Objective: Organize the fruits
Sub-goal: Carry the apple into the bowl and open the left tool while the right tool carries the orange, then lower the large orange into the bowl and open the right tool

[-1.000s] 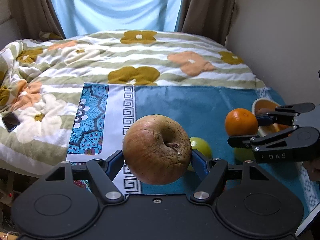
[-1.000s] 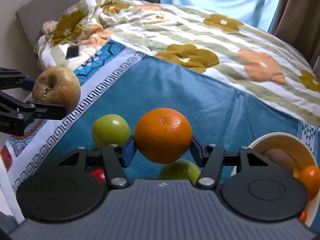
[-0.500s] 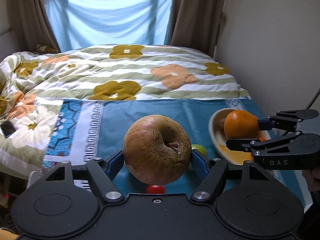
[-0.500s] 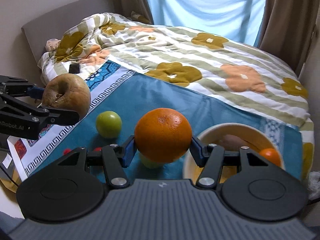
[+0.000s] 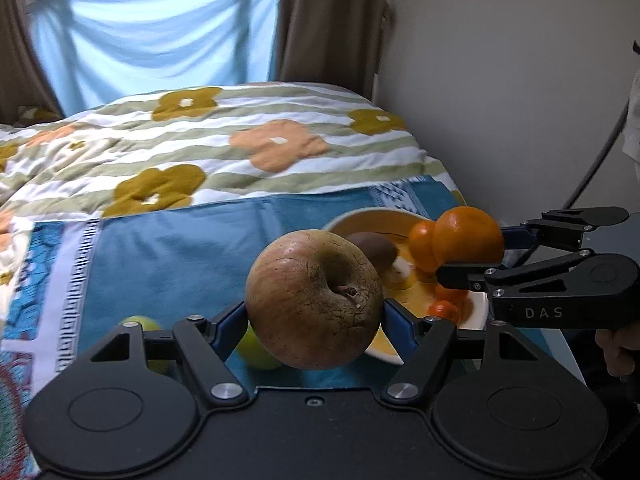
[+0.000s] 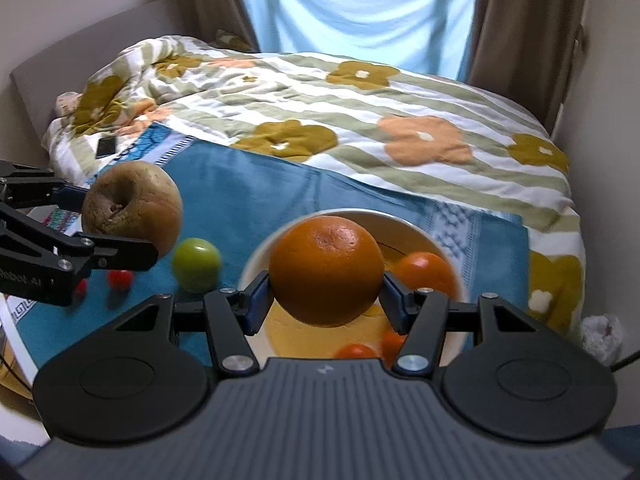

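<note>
Right wrist view: right claw point(image 6: 326, 298) grips orange point(image 6: 326, 270) over bowl point(image 6: 412, 226); left claw point(image 5: 314, 326) grips apple point(image 5: 314, 300) beside it.

The wrinkled apple point(image 5: 314, 300) is covering the near left rim of the bowl point(image 5: 368, 216) and most of a green fruit point(image 5: 256, 350) lying left of that bowl. The big orange point(image 6: 326, 272) is hiding the bowl's middle in the right wrist view, and a brown fruit point(image 5: 372, 246) inside the bowl is showing only in part. Small red fruits point(image 6: 120, 279) left of the bowl are blurring. A hand point(image 5: 618, 350) is being cut off at the picture's right edge.
</note>
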`<state>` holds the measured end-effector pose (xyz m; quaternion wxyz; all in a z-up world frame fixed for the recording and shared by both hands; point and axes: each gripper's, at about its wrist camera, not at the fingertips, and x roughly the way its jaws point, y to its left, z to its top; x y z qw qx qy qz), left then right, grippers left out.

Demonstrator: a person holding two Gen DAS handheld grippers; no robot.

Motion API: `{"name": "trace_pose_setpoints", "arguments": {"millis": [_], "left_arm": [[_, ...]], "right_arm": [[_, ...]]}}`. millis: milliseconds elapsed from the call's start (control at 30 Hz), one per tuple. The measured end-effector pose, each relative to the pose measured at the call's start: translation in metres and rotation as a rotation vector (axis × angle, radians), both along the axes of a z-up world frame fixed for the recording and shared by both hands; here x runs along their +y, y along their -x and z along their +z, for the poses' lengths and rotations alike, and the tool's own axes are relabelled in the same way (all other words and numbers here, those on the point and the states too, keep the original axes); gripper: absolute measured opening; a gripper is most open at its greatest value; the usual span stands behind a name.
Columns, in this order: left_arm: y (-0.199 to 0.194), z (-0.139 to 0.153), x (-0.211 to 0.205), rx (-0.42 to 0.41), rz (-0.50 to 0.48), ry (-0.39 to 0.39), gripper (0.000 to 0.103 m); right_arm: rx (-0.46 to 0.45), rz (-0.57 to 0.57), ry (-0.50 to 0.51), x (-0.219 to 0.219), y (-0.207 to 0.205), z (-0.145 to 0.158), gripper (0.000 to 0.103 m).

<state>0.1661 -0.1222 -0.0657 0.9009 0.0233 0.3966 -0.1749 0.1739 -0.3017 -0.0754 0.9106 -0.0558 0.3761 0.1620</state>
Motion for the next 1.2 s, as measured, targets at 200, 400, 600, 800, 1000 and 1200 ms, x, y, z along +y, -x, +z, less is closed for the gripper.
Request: {"name": "trace_pose_setpoints", "arguments": {"millis": [200,400,600,800,1000,1200], "left_arm": [[-0.019,-0.024,-0.034,0.041,-0.059,-0.011,0.076],[-0.031,-0.048,-0.065,0.076,-0.122,-0.054,0.076],[-0.036,-0.061,-0.083,0.102,-0.153,-0.094,0.076],[-0.036,-0.064,-0.087,0.125,-0.157,-0.116,0.077],[-0.027,-0.040,-0.071,0.049,-0.127,-0.079,0.101],[-0.020,-0.031,-0.048,0.051,-0.064,-0.065,0.101]], "right_arm": [[0.018,-0.041,-0.009,-0.027,-0.003,-0.014,0.072],[0.036,-0.079,-0.017,-0.048,-0.004,-0.024,0.072],[0.047,-0.113,-0.025,-0.063,-0.002,-0.029,0.072],[0.047,-0.132,-0.037,-0.070,-0.002,-0.030,0.072],[0.037,-0.126,-0.049,-0.068,-0.004,-0.026,0.072],[0.043,-0.101,-0.078,-0.060,-0.013,-0.024,0.072]]}}
